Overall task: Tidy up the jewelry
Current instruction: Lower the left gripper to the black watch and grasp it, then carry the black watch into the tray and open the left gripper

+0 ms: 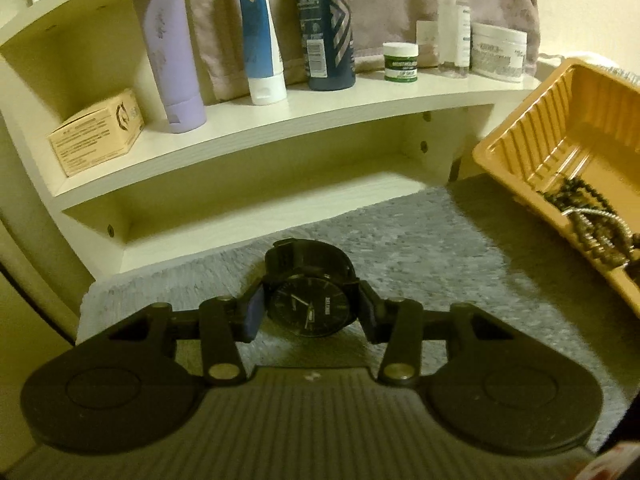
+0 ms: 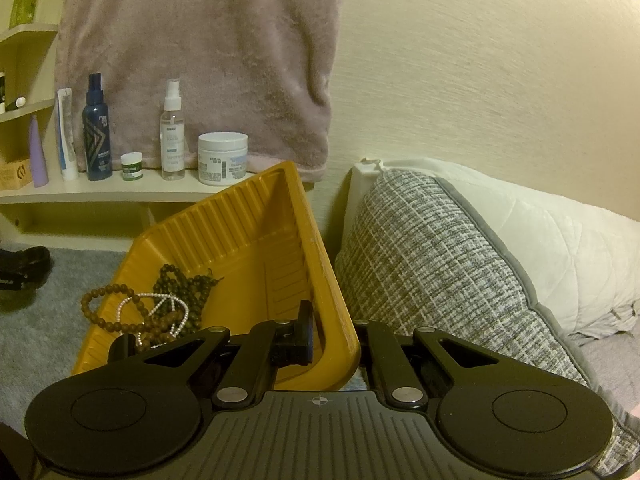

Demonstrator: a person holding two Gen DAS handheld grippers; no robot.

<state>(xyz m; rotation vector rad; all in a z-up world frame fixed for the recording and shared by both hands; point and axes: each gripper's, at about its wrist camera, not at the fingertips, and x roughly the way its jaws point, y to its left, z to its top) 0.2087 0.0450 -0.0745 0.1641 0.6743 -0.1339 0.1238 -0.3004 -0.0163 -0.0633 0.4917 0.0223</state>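
Observation:
A black wristwatch (image 1: 308, 300) with a dark dial sits just above the grey fuzzy mat (image 1: 420, 248), its case between the pads of my left gripper (image 1: 310, 314), which is shut on it. To the right an orange ribbed tray (image 1: 520, 140) stands tilted. It holds brown bead bracelets (image 2: 116, 292), dark bead strands (image 2: 180, 280) and a pale pearl-like chain (image 2: 160, 300). My right gripper (image 2: 336, 340) is shut on the tray's near wall (image 2: 332, 300), one finger inside and one outside.
A cream shelf unit (image 1: 320, 108) behind the mat carries tubes, a dark blue bottle (image 1: 326, 28), a spray bottle, jars and a cardboard box (image 1: 96, 132). A mauve towel (image 2: 200, 60) hangs on the wall. A grey woven cushion (image 2: 432, 260) and a white pillow lie right of the tray.

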